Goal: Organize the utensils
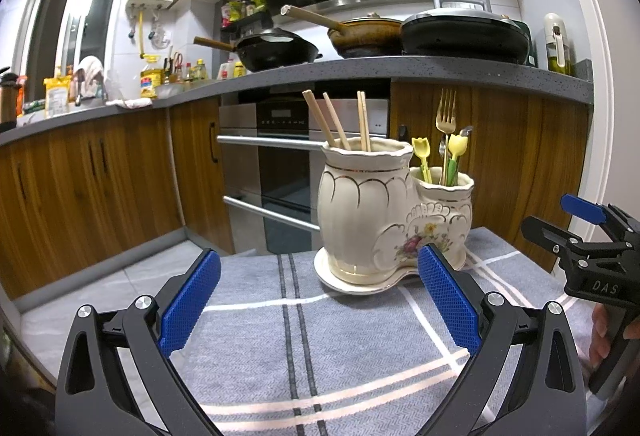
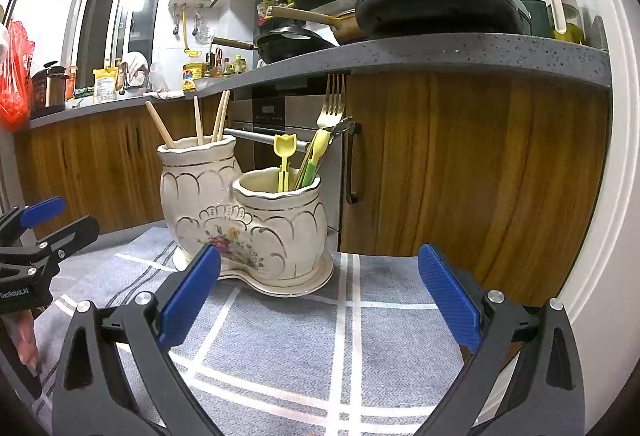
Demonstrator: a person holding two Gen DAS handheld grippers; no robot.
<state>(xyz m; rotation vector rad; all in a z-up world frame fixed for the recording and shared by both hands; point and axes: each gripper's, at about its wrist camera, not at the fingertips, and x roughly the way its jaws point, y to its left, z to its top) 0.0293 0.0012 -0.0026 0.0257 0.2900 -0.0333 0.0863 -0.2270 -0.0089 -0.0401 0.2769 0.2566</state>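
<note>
The left gripper (image 1: 320, 300) hovers low over the grey plaid cloth (image 1: 352, 348), its blue-padded jaws spread wide and holding nothing. Just ahead of it, on the far part of the cloth, stands a cream ceramic utensil holder (image 1: 360, 204) with two joined pots on a matching saucer. The taller pot, on the left, holds four wooden chopsticks (image 1: 336, 124), leaning at slightly different angles. The shorter pot on the right holds a gold fork (image 1: 445, 116) standing tines up, two yellow tulip-shaped picks (image 1: 421, 148) with green stems, and what looks like a metal spoon or small tool partly hidden behind them. Further right, the right gripper (image 2: 319, 300) also sits with its jaws wide apart and empty, facing the shorter pot from near the cloth's right side. No loose utensil shows on the cloth in either view, so the sorting looks essentially finished: chopsticks in one pot, fork and small pieces in the other. At most some straightening of the leaning chopsticks seems left, though anything lying outside both views cannot be ruled out.
</note>
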